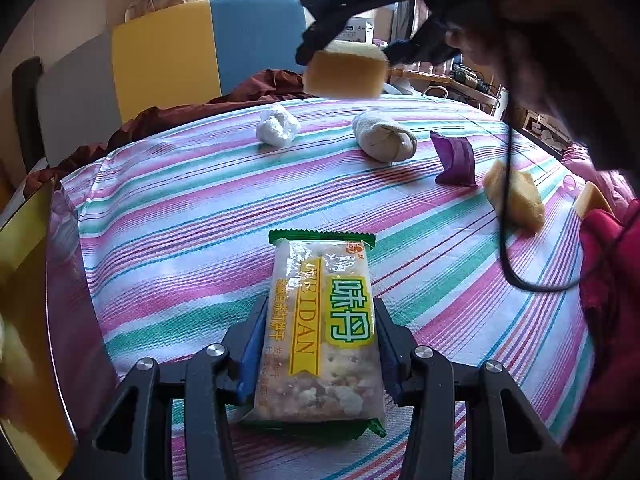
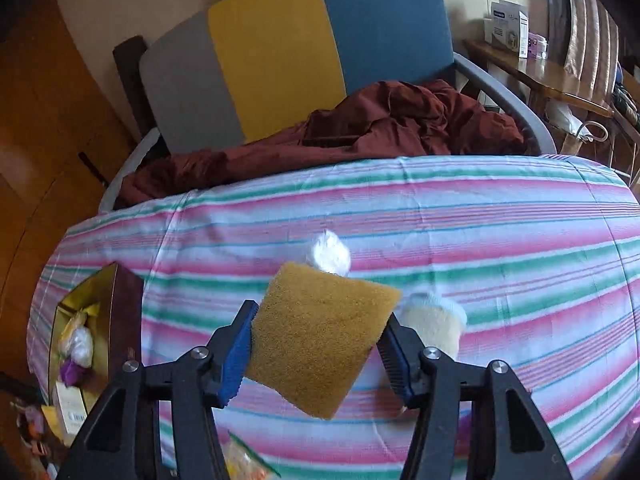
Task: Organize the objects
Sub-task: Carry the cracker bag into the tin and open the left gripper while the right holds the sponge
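Left wrist view: left gripper (image 1: 318, 344) pinching cracker packet (image 1: 320, 332) between blue pads, packet lengthwise along fingers, green crimped end pointing away, over striped tablecloth (image 1: 192, 200). Whether packet touches cloth, cannot tell. Farther off on cloth: white wad (image 1: 277, 125), rolled sock bundle (image 1: 383, 136), purple pouch (image 1: 456, 160), second yellow sponge (image 1: 516, 196) near right edge. Up top, yellow sponge (image 1: 346, 70) in the air above far side of table, gripped by dark right gripper (image 1: 344, 56). Gold box (image 1: 28, 280) at left edge.

Right wrist view: right gripper (image 2: 318, 344) clamped on yellow sponge (image 2: 320, 336), sponge tilted, clear of striped tablecloth (image 2: 480, 240). White wad (image 2: 330, 254) just beyond sponge; rolled sock bundle (image 2: 434, 324) behind right finger. Gold box (image 2: 100, 320) on left end of table, open, small items inside. Chair with grey, yellow, blue back (image 2: 280, 48) behind table, maroon cloth (image 2: 380, 124) heaped on seat.
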`<action>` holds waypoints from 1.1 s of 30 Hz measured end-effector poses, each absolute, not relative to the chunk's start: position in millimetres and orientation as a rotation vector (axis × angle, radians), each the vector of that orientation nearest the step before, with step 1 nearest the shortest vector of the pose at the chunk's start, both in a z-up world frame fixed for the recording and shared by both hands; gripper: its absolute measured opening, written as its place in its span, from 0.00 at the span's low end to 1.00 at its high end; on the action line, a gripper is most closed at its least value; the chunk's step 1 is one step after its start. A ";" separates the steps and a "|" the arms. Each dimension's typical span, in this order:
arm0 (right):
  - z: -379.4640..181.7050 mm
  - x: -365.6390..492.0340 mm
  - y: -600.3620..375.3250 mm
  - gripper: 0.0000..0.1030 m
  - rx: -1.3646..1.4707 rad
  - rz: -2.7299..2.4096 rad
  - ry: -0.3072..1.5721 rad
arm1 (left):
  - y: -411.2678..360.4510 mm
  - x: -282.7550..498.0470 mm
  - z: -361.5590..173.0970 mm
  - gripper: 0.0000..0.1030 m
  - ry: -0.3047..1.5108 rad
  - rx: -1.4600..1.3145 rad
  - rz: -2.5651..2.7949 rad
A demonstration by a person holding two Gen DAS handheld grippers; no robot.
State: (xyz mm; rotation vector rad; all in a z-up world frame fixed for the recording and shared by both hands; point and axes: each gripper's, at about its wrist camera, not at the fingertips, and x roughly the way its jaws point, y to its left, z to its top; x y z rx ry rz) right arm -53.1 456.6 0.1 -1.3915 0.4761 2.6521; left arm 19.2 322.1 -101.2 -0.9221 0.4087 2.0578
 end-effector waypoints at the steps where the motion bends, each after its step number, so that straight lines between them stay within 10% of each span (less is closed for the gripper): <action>1: -2.1 -38.9 453.3 0.56 -1.410 2.645 0.466 | 322.6 19.8 -101.1 0.48 0.411 -0.921 2.059; 33: -70.4 20.9 446.8 0.56 -1.657 2.452 0.338 | 260.3 36.0 -7.1 0.47 0.333 -0.851 2.243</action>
